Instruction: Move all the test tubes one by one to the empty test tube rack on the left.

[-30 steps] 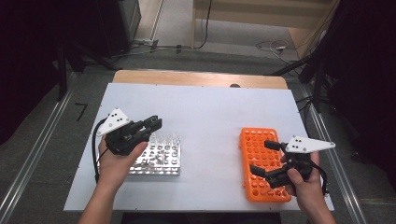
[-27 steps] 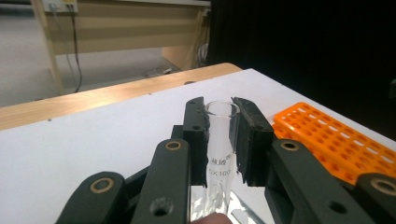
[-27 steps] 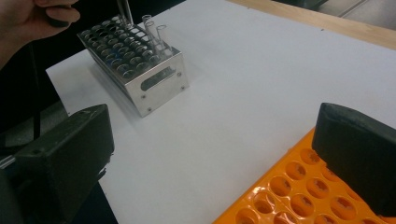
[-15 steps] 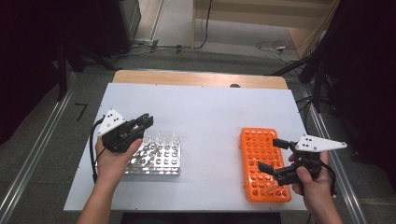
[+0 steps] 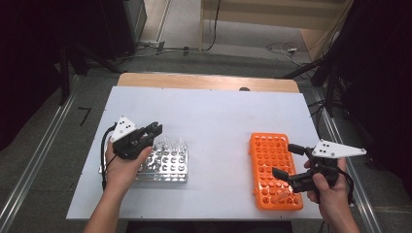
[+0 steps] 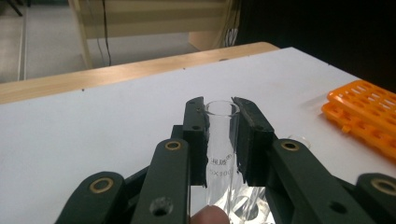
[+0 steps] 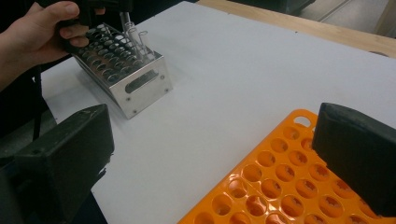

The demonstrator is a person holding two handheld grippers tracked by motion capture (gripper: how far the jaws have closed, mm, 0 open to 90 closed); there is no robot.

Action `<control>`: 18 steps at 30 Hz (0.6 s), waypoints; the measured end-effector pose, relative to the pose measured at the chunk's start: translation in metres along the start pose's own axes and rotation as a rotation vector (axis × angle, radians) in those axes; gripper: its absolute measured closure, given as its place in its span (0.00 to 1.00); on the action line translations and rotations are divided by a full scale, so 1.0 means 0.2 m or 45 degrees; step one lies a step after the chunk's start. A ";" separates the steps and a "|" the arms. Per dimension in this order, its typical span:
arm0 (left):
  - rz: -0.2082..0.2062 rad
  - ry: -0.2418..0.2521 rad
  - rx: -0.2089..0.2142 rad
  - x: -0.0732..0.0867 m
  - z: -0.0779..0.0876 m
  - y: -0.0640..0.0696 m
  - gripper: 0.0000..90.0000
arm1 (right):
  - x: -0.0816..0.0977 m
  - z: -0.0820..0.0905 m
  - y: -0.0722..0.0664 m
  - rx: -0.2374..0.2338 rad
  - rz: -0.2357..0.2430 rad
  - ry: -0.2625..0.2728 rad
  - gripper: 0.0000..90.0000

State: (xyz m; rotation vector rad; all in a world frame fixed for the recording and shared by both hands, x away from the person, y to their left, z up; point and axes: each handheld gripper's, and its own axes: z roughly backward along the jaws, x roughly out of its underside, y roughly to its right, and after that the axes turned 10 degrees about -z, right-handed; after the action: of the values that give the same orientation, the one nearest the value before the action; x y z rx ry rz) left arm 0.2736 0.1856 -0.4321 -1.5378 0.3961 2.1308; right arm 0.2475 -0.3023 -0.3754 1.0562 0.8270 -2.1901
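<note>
My left gripper (image 5: 154, 131) sits over the back edge of the metal rack (image 5: 165, 165) at the left of the white table (image 5: 214, 116), and its jaws are clamped on a clear glass tube (image 6: 222, 140). In the left gripper view the tube stands upright between the two black pads (image 6: 196, 135), open mouth level with the pad tips, faint printed lettering on the glass partway down; I cannot read it fully. Below the jaws I see part of the rack's holes, and another tube's rim (image 6: 299, 139) shows just to the right of the gripper. From above, a few more clear tubes (image 5: 172, 143) stand in the rack's far rows, beside the left gripper. My left hand (image 5: 121, 167) covers the rack's near left corner. My right gripper (image 5: 289, 162) hovers over the orange rack (image 5: 272, 170) at the right of the table, jaws spread wide with nothing between them; in the right gripper view the two pads frame the orange holes below and the metal rack farther off. One clear tube (image 5: 279, 195) appears to lie across the near end of the orange rack, though it is faint. The two racks are well apart, with bare table between them.
</note>
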 end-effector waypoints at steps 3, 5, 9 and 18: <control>-0.001 -0.065 0.012 0.01 0.00 0.00 0.84 | 0.01 0.00 0.01 0.008 0.002 -0.006 0.00; 0.008 -0.077 0.018 0.02 0.00 0.01 0.84 | 0.03 0.00 0.02 0.011 0.003 -0.012 0.00; 0.002 -0.101 0.022 0.02 0.00 0.01 0.83 | 0.05 0.00 0.04 0.012 -0.011 -0.022 0.00; 0.016 -0.226 0.032 0.04 -0.03 0.02 0.81 | 0.09 0.02 0.08 -0.008 -0.015 -0.042 0.00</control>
State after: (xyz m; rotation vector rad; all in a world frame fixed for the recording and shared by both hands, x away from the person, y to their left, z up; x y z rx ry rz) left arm 0.2735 0.1809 -0.4412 -1.3222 0.3700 2.2411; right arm 0.2471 -0.3197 -0.3929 1.0123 0.8266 -2.2076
